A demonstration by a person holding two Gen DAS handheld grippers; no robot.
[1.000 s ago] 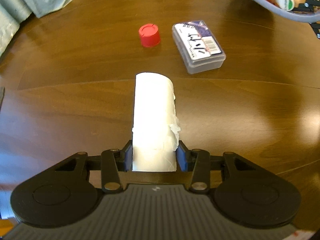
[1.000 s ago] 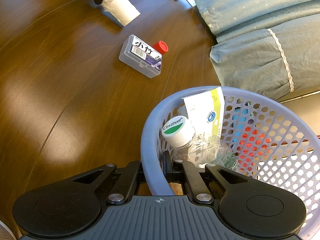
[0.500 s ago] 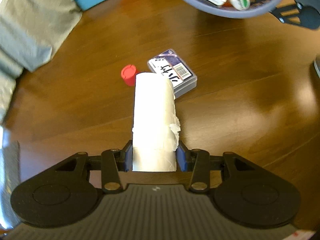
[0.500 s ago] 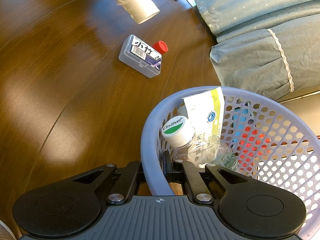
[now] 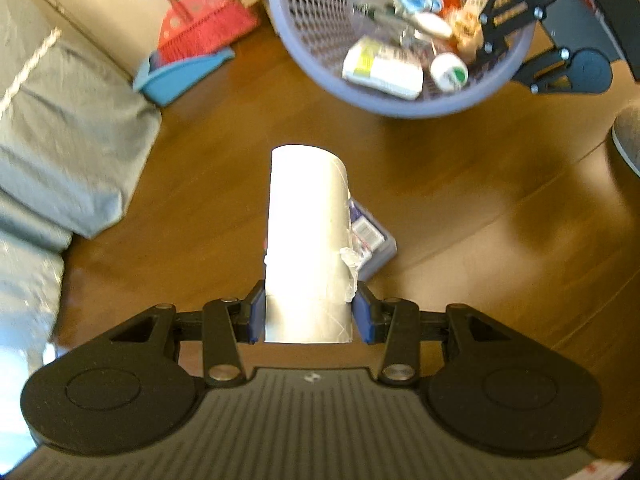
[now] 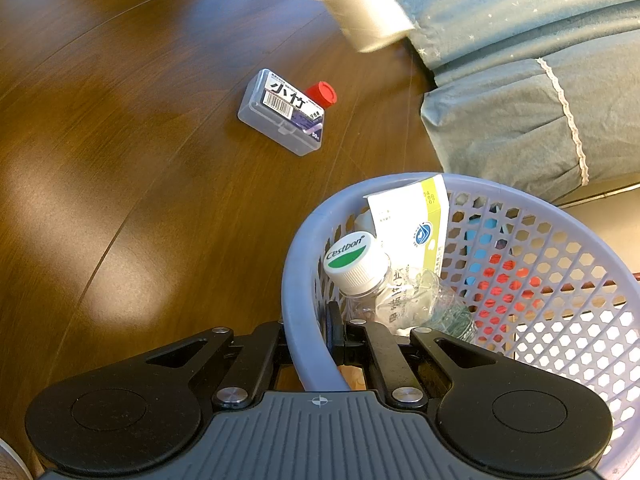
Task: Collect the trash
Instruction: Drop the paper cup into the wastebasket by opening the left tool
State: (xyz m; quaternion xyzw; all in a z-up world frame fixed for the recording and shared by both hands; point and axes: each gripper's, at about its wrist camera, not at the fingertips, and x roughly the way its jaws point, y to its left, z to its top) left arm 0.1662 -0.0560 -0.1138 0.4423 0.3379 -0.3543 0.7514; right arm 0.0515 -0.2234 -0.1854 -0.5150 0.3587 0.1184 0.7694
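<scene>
My left gripper [image 5: 309, 312] is shut on a white paper roll [image 5: 307, 232], held above the wooden floor and pointing toward the lavender mesh basket [image 5: 304, 60]. In the right wrist view the roll [image 6: 362, 12] hangs blurred at the top. My right gripper [image 6: 310, 336] is shut on the basket's rim [image 6: 298, 280]. Inside the basket lie a crushed bottle with a white and green cap [image 6: 352, 258], a white and yellow carton [image 6: 416, 220] and other scraps. A clear plastic box [image 6: 282, 112] and a red cap [image 6: 321, 93] lie on the floor; the box [image 5: 372, 240] peeks out behind the roll.
Grey-blue bedding [image 6: 520, 92] lies along one side of the floor. A red broom and blue dustpan [image 5: 188, 56] stand by the wall past the basket. A grey rounded object [image 5: 628, 140] shows at the right edge of the left wrist view.
My left gripper has risen with the roll and swung toward the basket, which has come fully into its view. The red cap is now hidden behind the roll. The right gripper and basket stayed still.
</scene>
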